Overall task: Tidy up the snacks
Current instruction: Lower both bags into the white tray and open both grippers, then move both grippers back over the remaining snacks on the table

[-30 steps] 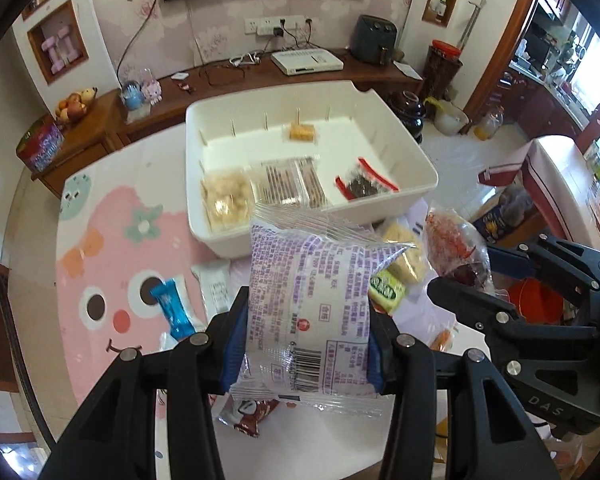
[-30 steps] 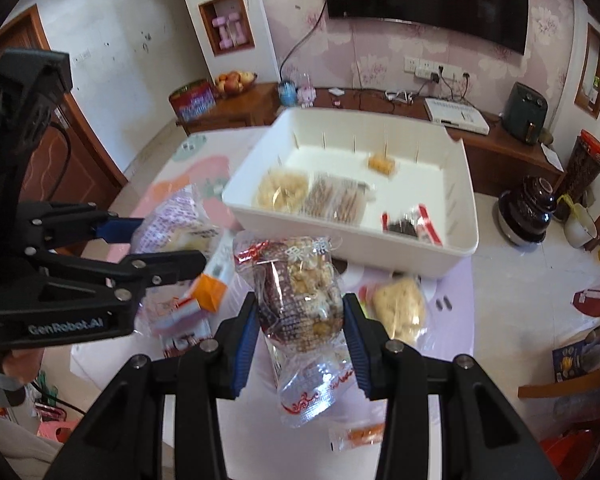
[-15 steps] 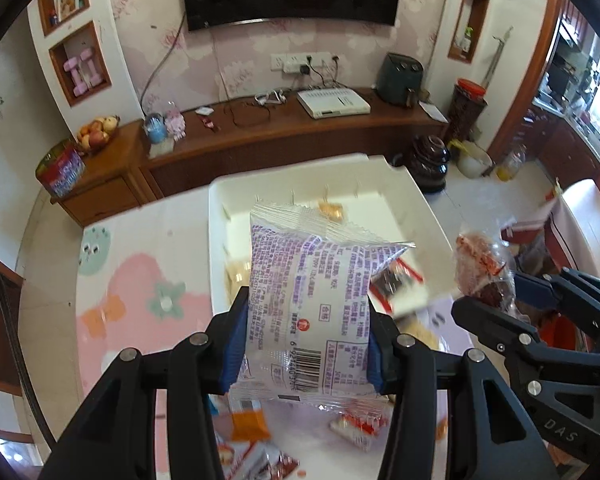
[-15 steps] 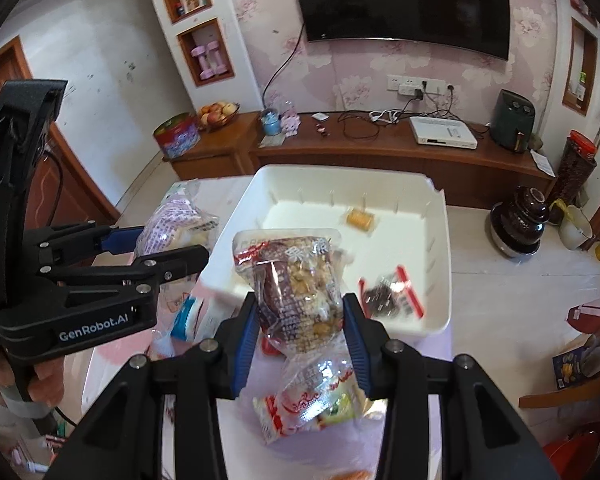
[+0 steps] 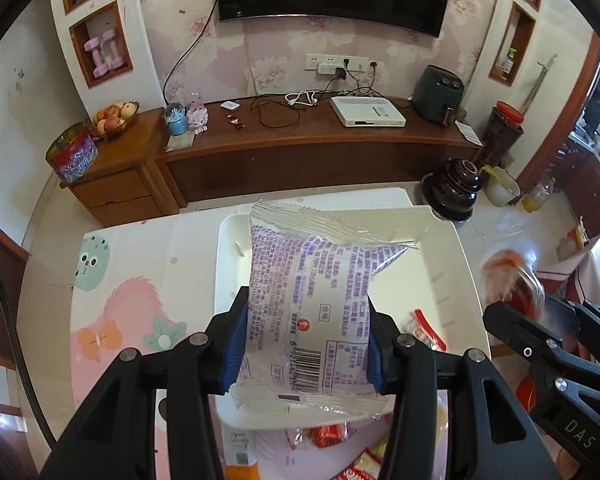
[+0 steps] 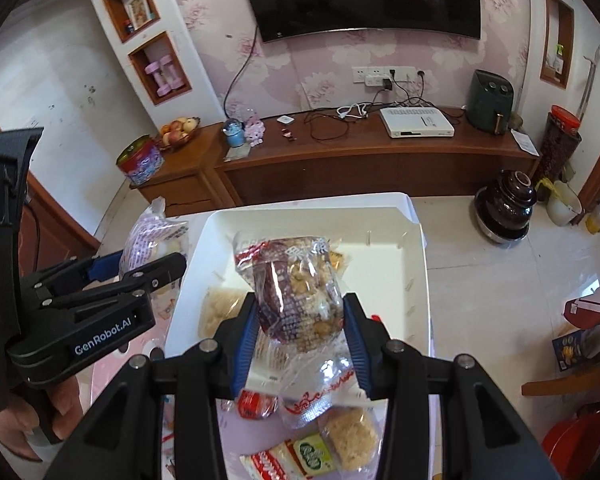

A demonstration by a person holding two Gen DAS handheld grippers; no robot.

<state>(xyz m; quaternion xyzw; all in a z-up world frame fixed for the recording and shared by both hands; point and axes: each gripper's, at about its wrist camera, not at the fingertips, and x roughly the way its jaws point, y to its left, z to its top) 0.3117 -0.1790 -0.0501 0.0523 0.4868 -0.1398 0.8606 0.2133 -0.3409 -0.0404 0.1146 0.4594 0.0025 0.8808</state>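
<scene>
Your left tool [image 5: 306,350] pinches a purple-printed snack packet [image 5: 308,312] and your right tool [image 6: 300,340] a clear nut-snack bag [image 6: 300,292], both above the white divided tray [image 6: 416,280]. Both look light, crinkly, slippery; grip mid-body.

The purple-printed packet [image 5: 308,316] is glossy, crinkled plastic film; the red nut packet [image 6: 300,292] at the twelve o'clock jaws is clear, shiny film; the white bin [image 6: 416,280] is smooth plastic; the cabinet [image 5: 300,148] is polished wood.
</scene>
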